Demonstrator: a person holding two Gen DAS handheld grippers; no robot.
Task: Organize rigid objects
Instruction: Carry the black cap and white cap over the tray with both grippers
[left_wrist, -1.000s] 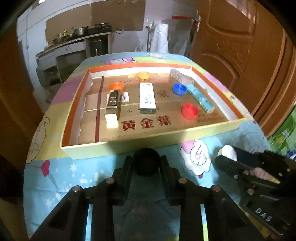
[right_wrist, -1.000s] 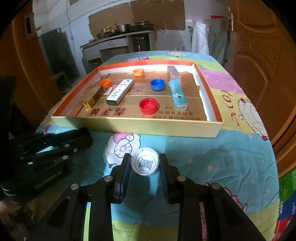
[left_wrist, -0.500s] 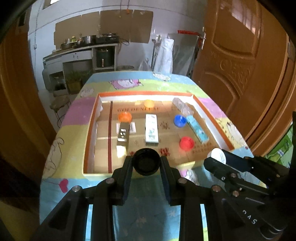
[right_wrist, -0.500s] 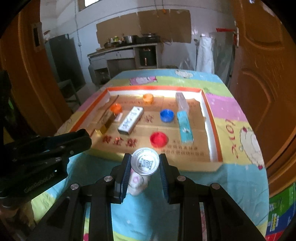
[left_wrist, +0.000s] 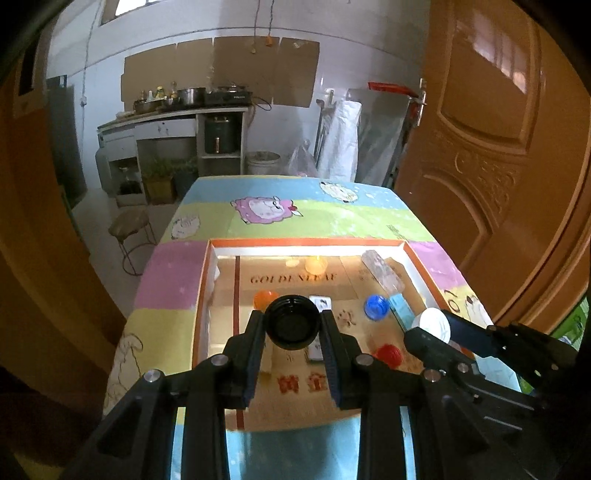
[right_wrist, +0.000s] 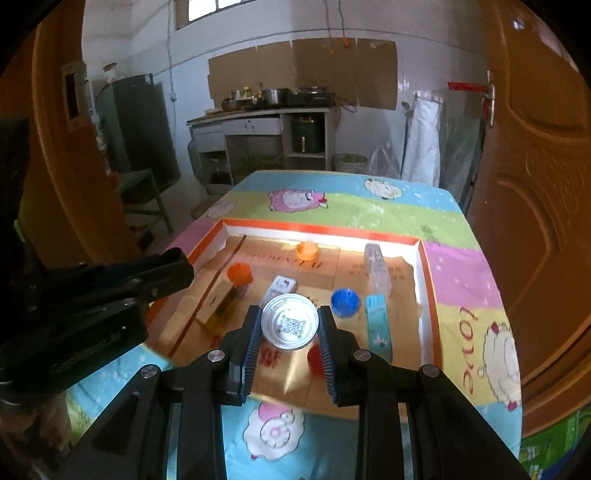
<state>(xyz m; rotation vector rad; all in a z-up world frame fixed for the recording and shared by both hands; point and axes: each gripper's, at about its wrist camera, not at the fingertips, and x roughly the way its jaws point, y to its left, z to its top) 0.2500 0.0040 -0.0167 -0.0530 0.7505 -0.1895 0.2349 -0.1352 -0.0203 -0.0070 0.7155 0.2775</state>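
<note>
My left gripper (left_wrist: 293, 326) is shut on a black bottle cap (left_wrist: 293, 322) and holds it in the air over the near part of the cardboard tray (left_wrist: 306, 242). My right gripper (right_wrist: 290, 325) is shut on a white bottle cap (right_wrist: 290, 320) with a QR code inside, also held above the tray (right_wrist: 424, 273). The white cap also shows in the left wrist view (left_wrist: 433, 324). In the tray lie two orange caps (right_wrist: 239, 272), a blue cap (right_wrist: 345, 302), a red cap (left_wrist: 388, 353), a white box (right_wrist: 280, 286), a gold box (right_wrist: 221, 304), a teal box (right_wrist: 377, 321) and a clear packet (right_wrist: 376, 267).
The tray sits on a table with a cartoon sheep cloth (right_wrist: 295, 199). A brown door (left_wrist: 498, 166) stands close on the right. A stool (left_wrist: 131, 225) and a kitchen counter (left_wrist: 177, 118) are beyond the table. The left gripper's body (right_wrist: 85, 306) fills the left of the right wrist view.
Both grippers have risen from the tablecloth with their caps and moved forward, from in front of the tray to above it.
</note>
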